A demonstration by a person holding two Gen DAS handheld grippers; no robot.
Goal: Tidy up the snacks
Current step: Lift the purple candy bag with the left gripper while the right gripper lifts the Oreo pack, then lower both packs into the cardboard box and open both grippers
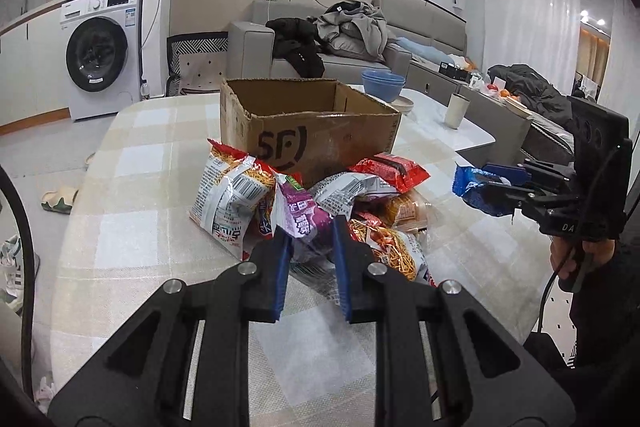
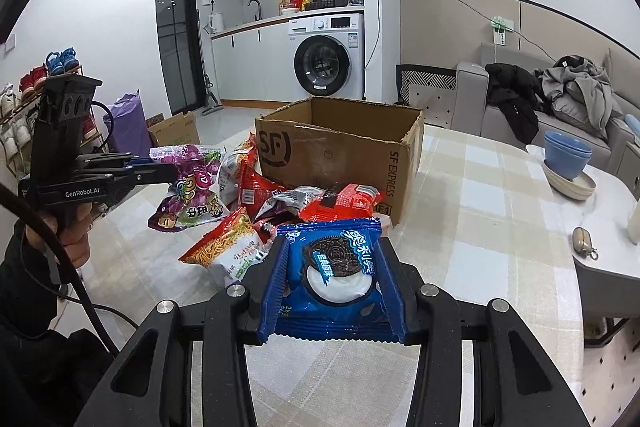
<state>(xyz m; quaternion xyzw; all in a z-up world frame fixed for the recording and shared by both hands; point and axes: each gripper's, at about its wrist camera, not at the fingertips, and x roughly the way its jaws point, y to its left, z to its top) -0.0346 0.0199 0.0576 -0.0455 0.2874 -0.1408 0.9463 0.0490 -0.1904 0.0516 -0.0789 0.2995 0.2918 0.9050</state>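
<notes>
You can read "SF" and "SF EXPRESS" on the brown cardboard box [image 2: 340, 155], "GenRobot.AI" on the black left gripper [image 2: 160, 169], perhaps "DA" on the black right gripper [image 1: 490, 189].

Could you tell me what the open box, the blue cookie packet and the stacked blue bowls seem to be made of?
The open box looks like brown corrugated cardboard, matte, with ragged torn rims and printed lettering. The blue cookie packet appears to be glossy plastic film: it shows highlights and crimped, serrated end seals. The stacked blue bowls have a smooth, even finish; plastic or glazed ceramic, I cannot tell which.
</notes>
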